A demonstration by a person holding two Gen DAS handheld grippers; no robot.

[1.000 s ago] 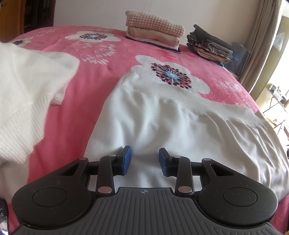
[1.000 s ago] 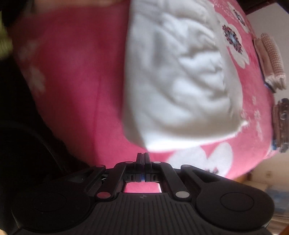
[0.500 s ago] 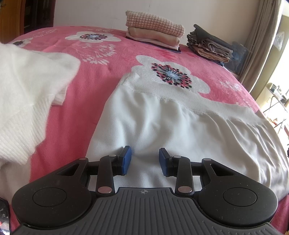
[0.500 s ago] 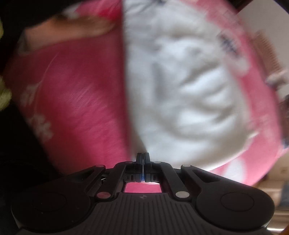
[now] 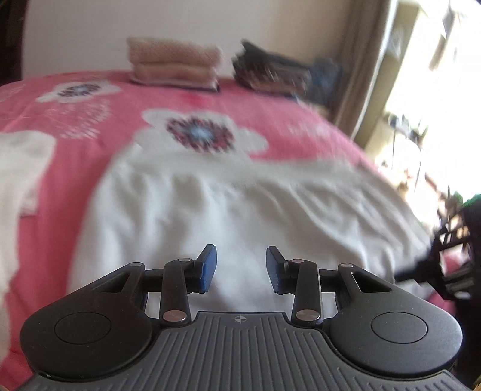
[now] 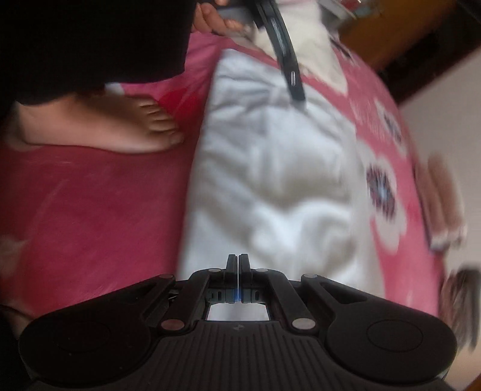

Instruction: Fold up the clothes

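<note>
In the left wrist view we see our left tool with its blue pads standing well apart, nothing between them. It hangs just over the near part of the white garment, which lies spread and rumpled across the pink bedspread. The picture is blurred, so we cannot tell whether the pads touch the cloth. Beyond the garment's far edge a white flower print shows on the bedspread. At the left edge lies another white knit piece, partly out of frame. Against the far wall sit a folded beige stack and, just beside it to the right, a darker folded stack. At the right edge we make out part of a black tool frame near the garment's right side.

In the right wrist view our right tool has its fingers pressed together, only a thin line between them. The white garment lies right in front of the tips, but we cannot tell whether any cloth is pinched there. The scene is rotated and blurred. A bare foot rests on the bedspread just beside the garment's edge, below a dark trouser leg. At the top a hand holds the left tool, which reaches over the far end of the garment.
</note>
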